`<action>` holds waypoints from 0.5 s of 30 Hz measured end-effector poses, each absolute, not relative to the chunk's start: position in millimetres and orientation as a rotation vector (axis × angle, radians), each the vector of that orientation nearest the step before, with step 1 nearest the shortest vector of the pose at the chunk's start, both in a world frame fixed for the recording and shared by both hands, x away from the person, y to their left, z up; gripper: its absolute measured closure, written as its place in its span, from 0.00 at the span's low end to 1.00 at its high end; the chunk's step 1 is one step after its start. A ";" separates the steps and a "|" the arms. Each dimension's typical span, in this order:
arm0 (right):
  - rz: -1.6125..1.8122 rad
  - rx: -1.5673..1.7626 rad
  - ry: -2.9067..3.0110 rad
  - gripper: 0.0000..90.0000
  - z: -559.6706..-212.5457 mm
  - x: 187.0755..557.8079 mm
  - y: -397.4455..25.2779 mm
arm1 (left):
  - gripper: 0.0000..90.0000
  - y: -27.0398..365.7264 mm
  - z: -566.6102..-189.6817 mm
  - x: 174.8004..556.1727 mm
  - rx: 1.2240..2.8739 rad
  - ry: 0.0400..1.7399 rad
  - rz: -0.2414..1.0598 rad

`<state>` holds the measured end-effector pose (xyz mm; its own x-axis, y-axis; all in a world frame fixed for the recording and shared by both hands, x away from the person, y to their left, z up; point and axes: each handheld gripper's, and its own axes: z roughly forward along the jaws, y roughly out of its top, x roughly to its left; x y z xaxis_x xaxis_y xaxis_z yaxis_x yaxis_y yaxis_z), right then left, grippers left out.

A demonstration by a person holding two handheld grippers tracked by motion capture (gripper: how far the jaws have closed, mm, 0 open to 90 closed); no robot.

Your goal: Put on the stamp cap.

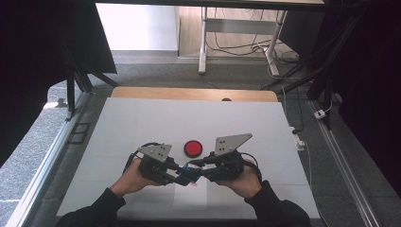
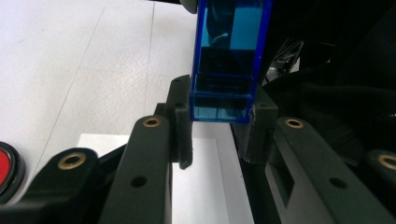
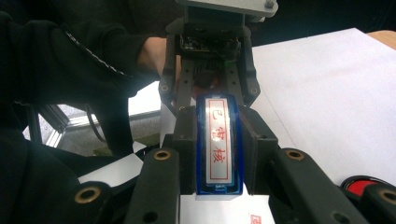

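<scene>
Both grippers, left gripper (image 1: pixel 176 176) and right gripper (image 1: pixel 197 171), clamp the blue stamp (image 3: pixel 218 149) from opposite ends, just near of the red ink pad (image 1: pixel 193 148). Pull straight apart, keeping both grips firm.

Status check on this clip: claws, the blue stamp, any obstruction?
Left claw and right claw both shut on blue stamp, held over white sheet. Red ink pad beside, apart. Nothing blocking.

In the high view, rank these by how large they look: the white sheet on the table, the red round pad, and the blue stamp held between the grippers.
1. White sheet, by far the largest.
2. Red round pad.
3. Blue stamp: looks smaller than the pad, but the left gripper and right gripper hide much of it, so this place is unsure.
</scene>
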<state>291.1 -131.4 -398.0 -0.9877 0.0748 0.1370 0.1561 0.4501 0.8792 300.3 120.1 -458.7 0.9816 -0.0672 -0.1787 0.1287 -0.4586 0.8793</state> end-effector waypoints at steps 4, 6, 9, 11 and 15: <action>-1.634 -0.221 -2.564 0.79 -399.5 292.4 -132.6 | 0.77 121.6 -456.6 299.6 2.016 0.038 -0.225; -1.639 -0.227 -2.544 0.79 -400.2 293.4 -133.4 | 0.77 121.3 -456.2 299.5 2.023 0.037 -0.216; -1.632 -0.224 -2.563 0.79 -400.1 293.1 -132.9 | 0.77 120.7 -457.8 299.5 2.029 0.037 -0.197; -1.623 -0.214 -2.588 0.79 -400.0 292.3 -132.3 | 0.76 120.3 -458.7 300.1 2.034 0.043 -0.203; -1.613 -0.222 -2.623 0.79 -400.2 292.0 -131.4 | 0.72 119.0 -459.2 300.1 2.049 0.099 -0.197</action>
<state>292.0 -131.4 -400.2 -0.9882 0.0934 0.1212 0.1503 0.4444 0.8831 300.1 119.0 -459.2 0.9831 -0.0141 -0.1826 0.1550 -0.4673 0.8704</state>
